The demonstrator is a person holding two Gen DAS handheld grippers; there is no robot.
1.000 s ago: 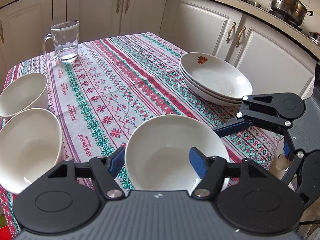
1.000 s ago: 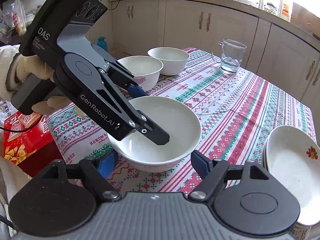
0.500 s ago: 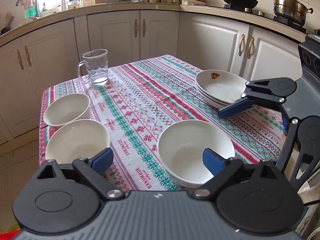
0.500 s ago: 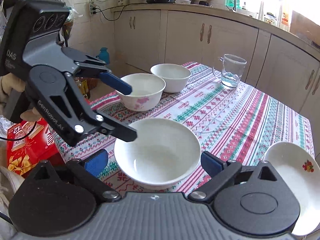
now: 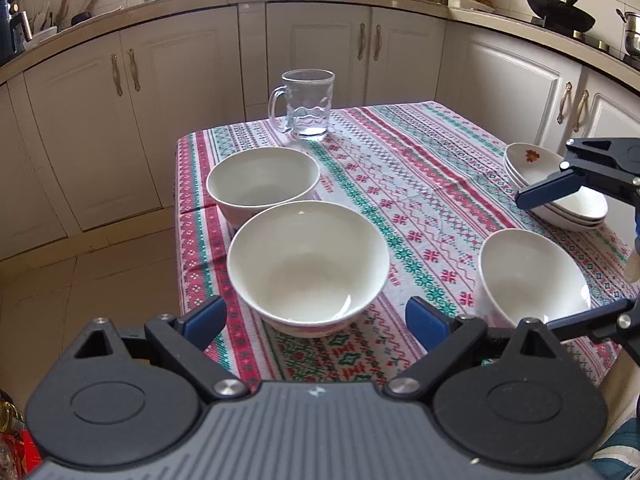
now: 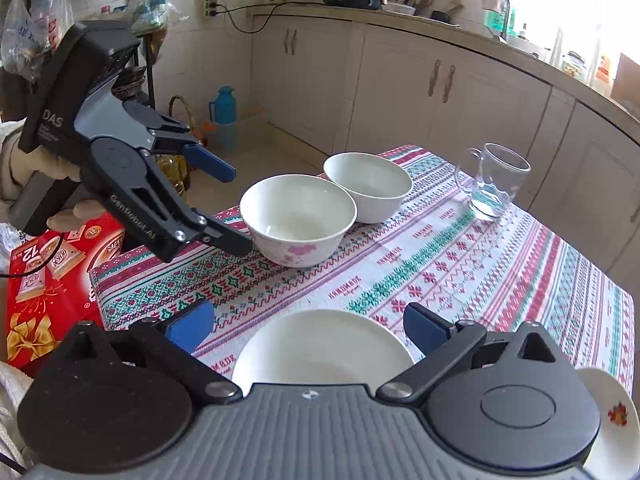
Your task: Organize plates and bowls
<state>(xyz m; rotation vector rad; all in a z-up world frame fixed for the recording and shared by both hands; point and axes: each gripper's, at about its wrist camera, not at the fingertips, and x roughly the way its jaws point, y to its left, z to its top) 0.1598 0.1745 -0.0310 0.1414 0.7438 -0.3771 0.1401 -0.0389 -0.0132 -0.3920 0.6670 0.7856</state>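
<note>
Left and right wrist views of a table [image 5: 420, 168] under a patterned cloth. We see three white bowls on the cloth: a far bowl [image 5: 262, 184] near the glass mug [image 5: 306, 106], a middle bowl [image 5: 308, 264] just beside it, and a third bowl [image 5: 532, 276] standing apart at the near edge. A stack of plates [image 5: 556, 196], the top one bearing a red motif, sits at the right edge of the cloth.

The left gripper [image 5: 316, 318] stands with its jaws spread wide; they have just been opening, and nothing is clasped between them. In its own view the middle bowl lies ahead of the blue pads, untouched. In the right wrist view this gripper hovers off the table's left corner, held by a gloved hand [image 6: 44, 184], its lower finger tip near the middle bowl's wall; whether it touches we cannot tell.

The right gripper [image 6: 308, 330] likewise has jaws spread wide, just opened, gripping nothing. The third bowl lies below and between its pads, free of both
</note>
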